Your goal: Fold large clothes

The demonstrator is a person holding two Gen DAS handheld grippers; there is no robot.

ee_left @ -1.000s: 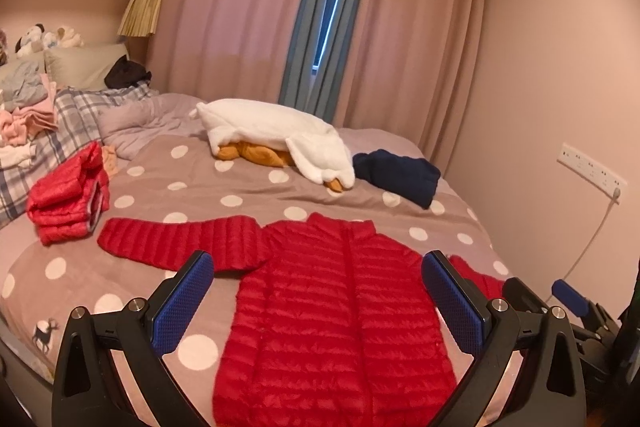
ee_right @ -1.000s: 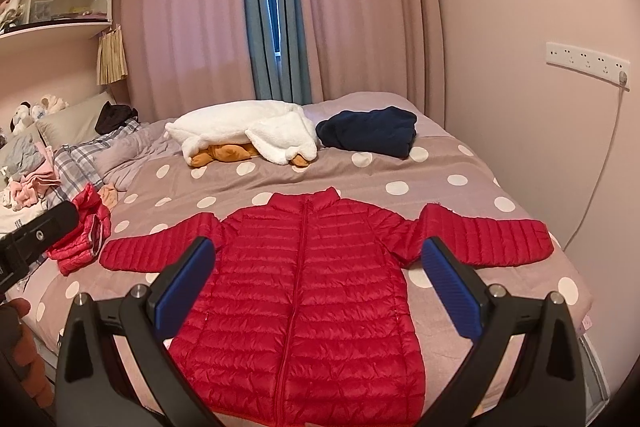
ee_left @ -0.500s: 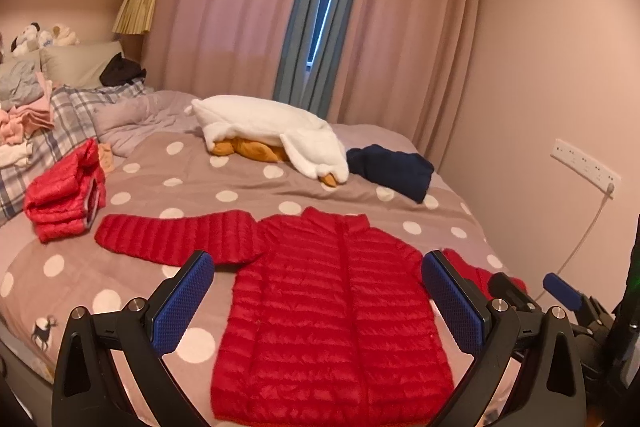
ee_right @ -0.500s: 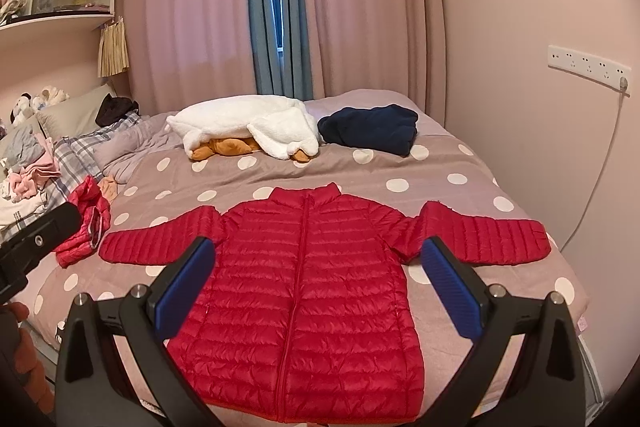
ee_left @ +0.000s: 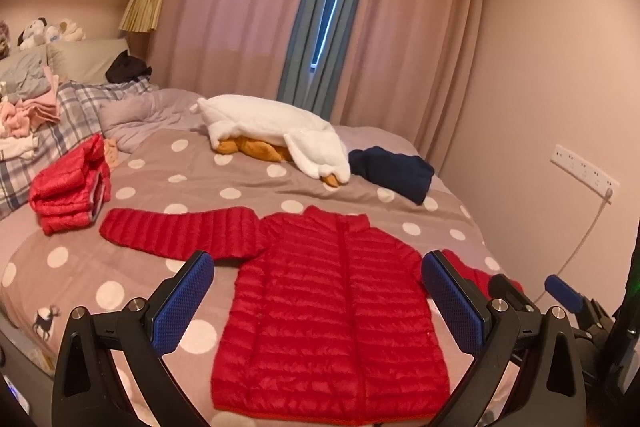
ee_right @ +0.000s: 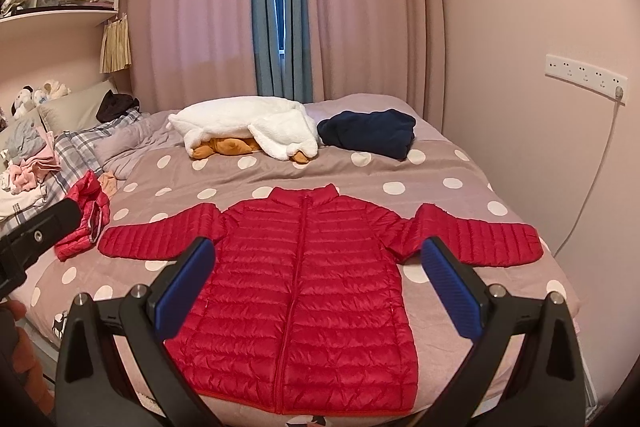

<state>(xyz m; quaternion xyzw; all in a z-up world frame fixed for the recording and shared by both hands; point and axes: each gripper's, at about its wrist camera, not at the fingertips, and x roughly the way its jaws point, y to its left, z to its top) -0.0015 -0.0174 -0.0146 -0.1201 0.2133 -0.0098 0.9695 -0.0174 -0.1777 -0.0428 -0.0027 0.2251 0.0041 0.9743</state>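
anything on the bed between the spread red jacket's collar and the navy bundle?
Nothing: in the right wrist view only bare polka-dot bedspread lies between the red jacket collar and the navy bundle.

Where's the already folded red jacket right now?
The folded red jacket sits at the left side of the bed in both wrist views, just beyond the left sleeve cuff of the spread red puffer jacket, next to the plaid bedding.

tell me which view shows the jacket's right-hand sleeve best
The right wrist view: that sleeve of the red jacket lies fully visible, spread flat on the bed. In the left wrist view only a scrap shows behind that gripper's finger.
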